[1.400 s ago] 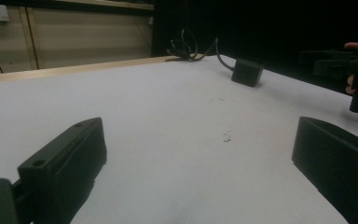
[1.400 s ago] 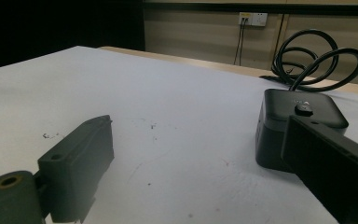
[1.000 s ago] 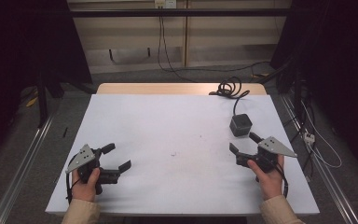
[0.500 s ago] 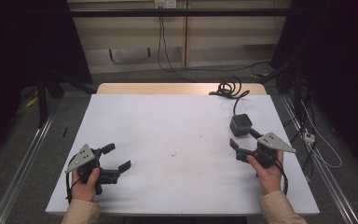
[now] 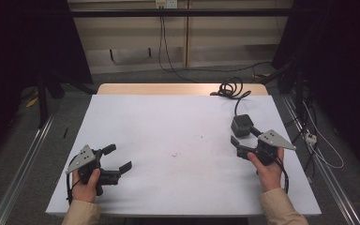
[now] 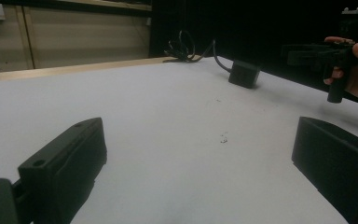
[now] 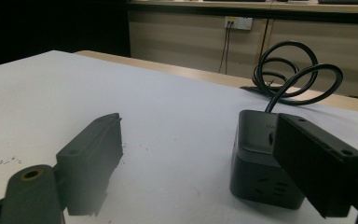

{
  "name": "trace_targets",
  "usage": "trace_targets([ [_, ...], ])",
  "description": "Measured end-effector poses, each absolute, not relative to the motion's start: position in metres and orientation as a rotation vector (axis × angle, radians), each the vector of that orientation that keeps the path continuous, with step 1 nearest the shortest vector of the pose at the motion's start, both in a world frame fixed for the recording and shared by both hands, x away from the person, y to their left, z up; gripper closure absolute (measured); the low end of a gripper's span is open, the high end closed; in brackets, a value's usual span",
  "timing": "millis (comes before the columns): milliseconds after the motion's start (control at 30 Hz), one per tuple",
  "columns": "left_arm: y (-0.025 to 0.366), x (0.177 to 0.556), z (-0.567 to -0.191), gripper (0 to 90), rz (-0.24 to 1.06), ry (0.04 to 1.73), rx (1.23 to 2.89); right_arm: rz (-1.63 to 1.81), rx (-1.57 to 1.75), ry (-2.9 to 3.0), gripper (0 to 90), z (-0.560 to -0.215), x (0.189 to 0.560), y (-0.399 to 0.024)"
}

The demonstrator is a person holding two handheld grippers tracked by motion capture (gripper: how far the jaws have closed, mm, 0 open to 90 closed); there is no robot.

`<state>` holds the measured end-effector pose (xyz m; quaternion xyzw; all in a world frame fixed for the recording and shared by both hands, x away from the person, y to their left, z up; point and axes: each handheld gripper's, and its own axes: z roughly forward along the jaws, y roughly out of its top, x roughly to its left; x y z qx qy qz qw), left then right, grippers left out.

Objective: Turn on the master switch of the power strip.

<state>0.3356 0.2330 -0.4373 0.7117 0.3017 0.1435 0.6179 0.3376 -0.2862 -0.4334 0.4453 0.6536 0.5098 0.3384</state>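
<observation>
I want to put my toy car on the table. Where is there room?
Lots of room: the white table is bare across the middle and far left, between the left gripper and right gripper. It is crowded at the far right, where the black cube socket and its coiled cable sit just ahead of the right gripper.

— On the white table top?
— Black socket cube toward the far right, standing upright, its cord running back to a loose coil by the bare wooden strip at the far edge.
— Elsewhere on the white?
— A few dark specks near the middle, well apart from the cube.
— Beyond the table?
— Wall outlet up high with leads hanging down; metal rail along the floor at the left.
</observation>
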Motion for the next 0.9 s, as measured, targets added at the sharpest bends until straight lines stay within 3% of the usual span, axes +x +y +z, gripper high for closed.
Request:
trace_targets([
  [900,0.233,0.335,-0.437,2.7,0.323,0.687,1.638,1.316,1.175,1.705,31.7,-0.427,0.353,-0.288],
])
